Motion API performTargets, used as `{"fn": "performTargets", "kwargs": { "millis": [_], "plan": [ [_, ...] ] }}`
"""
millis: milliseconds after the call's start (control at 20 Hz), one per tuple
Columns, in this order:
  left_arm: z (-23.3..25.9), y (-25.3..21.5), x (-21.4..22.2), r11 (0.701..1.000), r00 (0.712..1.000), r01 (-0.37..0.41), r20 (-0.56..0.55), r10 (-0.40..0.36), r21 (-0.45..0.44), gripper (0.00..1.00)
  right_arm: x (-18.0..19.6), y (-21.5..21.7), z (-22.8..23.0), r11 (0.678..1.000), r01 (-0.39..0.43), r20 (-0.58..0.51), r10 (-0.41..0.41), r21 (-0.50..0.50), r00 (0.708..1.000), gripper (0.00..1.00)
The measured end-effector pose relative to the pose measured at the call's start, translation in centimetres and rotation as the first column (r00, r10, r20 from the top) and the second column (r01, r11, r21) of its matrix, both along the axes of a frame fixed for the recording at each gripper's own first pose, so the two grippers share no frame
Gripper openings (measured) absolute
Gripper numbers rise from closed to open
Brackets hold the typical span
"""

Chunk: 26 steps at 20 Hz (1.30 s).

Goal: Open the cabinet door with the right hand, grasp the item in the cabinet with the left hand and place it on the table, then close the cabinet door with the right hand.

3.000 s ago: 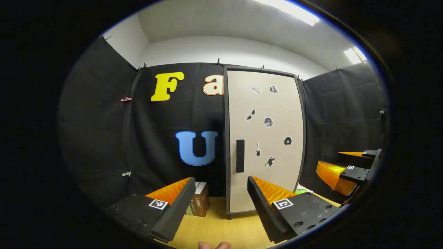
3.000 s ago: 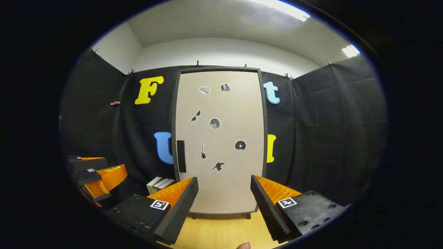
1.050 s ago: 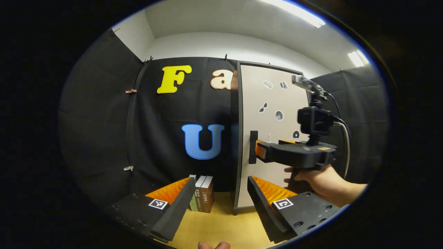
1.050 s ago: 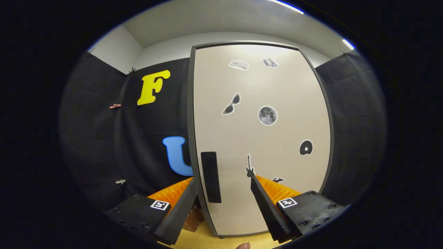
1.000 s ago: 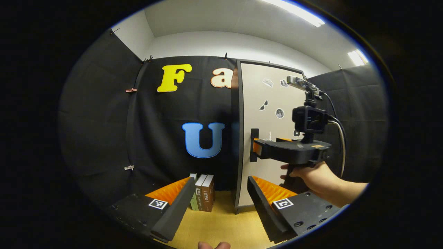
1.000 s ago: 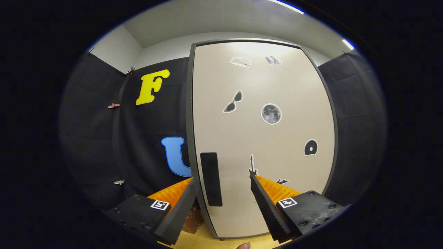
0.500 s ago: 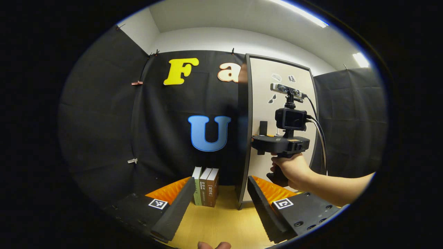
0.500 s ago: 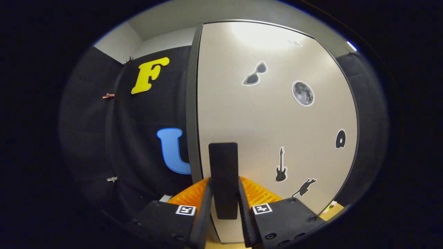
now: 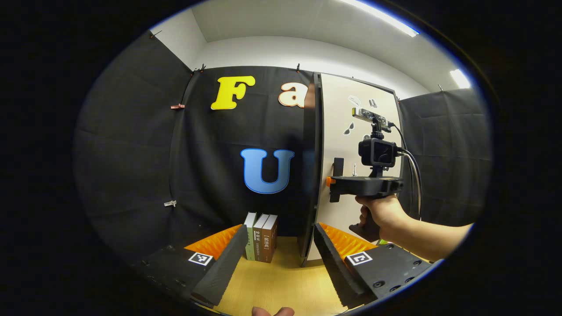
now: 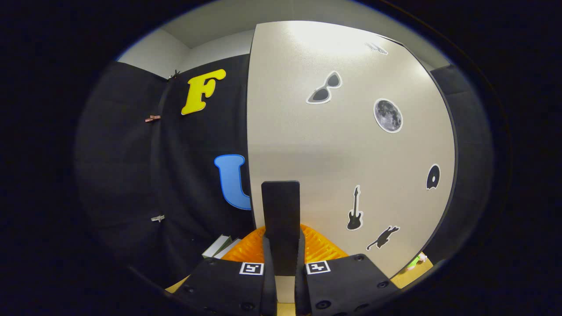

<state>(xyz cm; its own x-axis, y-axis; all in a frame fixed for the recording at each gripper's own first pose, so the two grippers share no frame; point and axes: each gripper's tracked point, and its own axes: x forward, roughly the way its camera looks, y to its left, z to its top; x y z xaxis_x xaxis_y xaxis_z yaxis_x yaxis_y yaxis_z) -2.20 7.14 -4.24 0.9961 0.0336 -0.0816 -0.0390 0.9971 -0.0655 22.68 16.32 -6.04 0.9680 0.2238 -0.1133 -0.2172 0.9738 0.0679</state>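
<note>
The beige cabinet door (image 10: 342, 153), dotted with small stickers, rises close in front of the right gripper view. My right gripper (image 10: 284, 263) is shut on its black upright handle (image 10: 281, 210), one finger on each side. In the left gripper view a hand holds that right gripper (image 9: 329, 182) level against the handle (image 9: 338, 166) on the door (image 9: 351, 206). My left gripper (image 9: 276, 263) hangs open and holds nothing, low over the wooden table (image 9: 281, 285), left of the cabinet's front. The cabinet's inside is hidden, and I cannot tell whether the door is ajar.
Three books (image 9: 261, 237) stand upright on the table against the black cloth wall, just left of the cabinet; their tops (image 10: 221, 245) peek beside my right gripper. Something small and green (image 10: 415, 262) lies on the table at the cabinet's right foot.
My right gripper went from open in front of the handle to shut on it, and its fingers have since pressed closer together. The left gripper view has drifted left, so the door looks narrower.
</note>
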Motion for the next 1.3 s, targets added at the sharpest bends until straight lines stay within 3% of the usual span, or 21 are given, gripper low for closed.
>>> {"fn": "performTargets", "kwargs": {
  "millis": [550, 900, 1300],
  "plan": [
    [1.7, -4.7, -2.0, 0.999, 0.999, 0.028, 0.025, -0.029, 0.033, 0.95, -13.3, -7.7, 1.3, 0.989, -0.142, -0.017, 0.142, 0.042, 0.99, 0.2],
    [2.1, -7.0, -1.8, 0.998, 0.998, 0.051, 0.039, -0.052, 0.041, 0.94, -17.1, -12.6, 2.3, 0.995, -0.097, -0.005, 0.097, 0.03, 0.995, 0.19],
    [2.1, -9.5, 0.0, 0.995, 0.994, 0.094, 0.049, -0.094, 0.014, 0.94, -19.5, -19.5, 3.0, 0.999, 0.041, 0.019, -0.041, -0.017, 0.999, 0.19]
  ]
}}
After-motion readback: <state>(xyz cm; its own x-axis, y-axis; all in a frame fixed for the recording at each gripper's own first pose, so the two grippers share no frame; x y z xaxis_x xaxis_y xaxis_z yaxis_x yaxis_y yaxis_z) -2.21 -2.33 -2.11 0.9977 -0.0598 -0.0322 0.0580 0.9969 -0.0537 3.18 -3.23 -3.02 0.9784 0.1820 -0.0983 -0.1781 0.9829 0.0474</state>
